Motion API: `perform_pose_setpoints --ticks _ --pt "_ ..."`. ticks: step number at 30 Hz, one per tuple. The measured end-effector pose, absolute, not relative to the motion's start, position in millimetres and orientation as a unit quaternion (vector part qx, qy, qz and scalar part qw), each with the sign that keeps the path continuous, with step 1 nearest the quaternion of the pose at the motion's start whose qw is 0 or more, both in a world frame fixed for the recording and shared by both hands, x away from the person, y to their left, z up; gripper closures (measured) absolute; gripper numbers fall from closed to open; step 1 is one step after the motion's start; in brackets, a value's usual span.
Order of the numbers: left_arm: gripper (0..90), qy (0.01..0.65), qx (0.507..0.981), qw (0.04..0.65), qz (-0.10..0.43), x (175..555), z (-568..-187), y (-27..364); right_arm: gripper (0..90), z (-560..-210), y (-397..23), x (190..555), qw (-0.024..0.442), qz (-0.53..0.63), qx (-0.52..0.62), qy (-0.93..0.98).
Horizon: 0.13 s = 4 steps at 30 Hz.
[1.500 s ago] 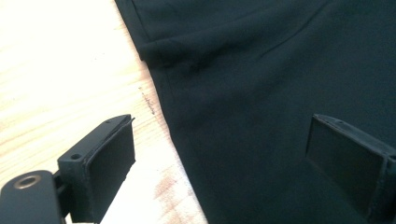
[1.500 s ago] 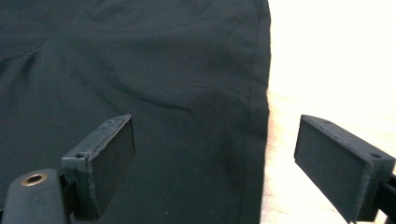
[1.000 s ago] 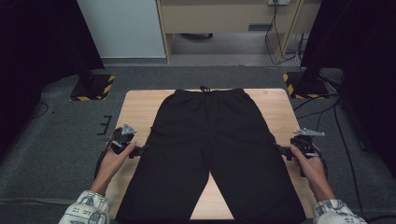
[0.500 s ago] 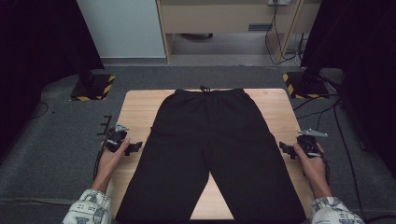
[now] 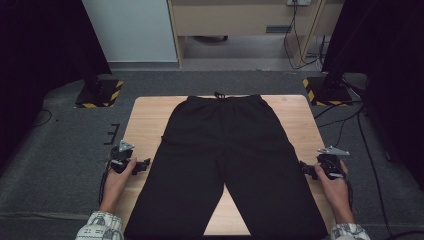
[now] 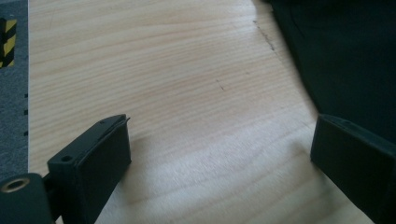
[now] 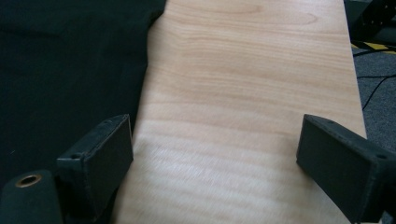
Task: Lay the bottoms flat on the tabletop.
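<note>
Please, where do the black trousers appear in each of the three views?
High view: the black trousers lie flat along the middle of the wooden table, waistband at the far edge.
Left gripper view: at the upper right.
Right gripper view: along the left side.
Shared landmark: the pale wooden table top beside the cloth.

overhead forward-down, tool cameras low over table (image 5: 150, 115)

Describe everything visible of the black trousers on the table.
The black trousers look like soft, matte fabric, spread flat on the wooden table. The waistband with its drawstring lies at the far edge; both legs splay toward the person and reach the near edge. Bare wood shows between the legs. Neither the left gripper nor the right gripper grips them.
</note>
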<state>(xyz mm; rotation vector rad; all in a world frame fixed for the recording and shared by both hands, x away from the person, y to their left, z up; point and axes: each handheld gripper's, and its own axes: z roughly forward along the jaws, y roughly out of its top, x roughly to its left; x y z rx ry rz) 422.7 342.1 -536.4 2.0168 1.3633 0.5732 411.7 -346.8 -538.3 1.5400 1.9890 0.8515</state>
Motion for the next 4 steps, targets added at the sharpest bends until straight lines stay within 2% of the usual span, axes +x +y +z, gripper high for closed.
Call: perform_pose_setpoints --ticks 4 --pt "3.9 0.516 0.767 0.314 0.217 419.8 -536.3 341.9 10.9 -538.2 -345.3 407.1 0.240 0.312 0.560 0.728"
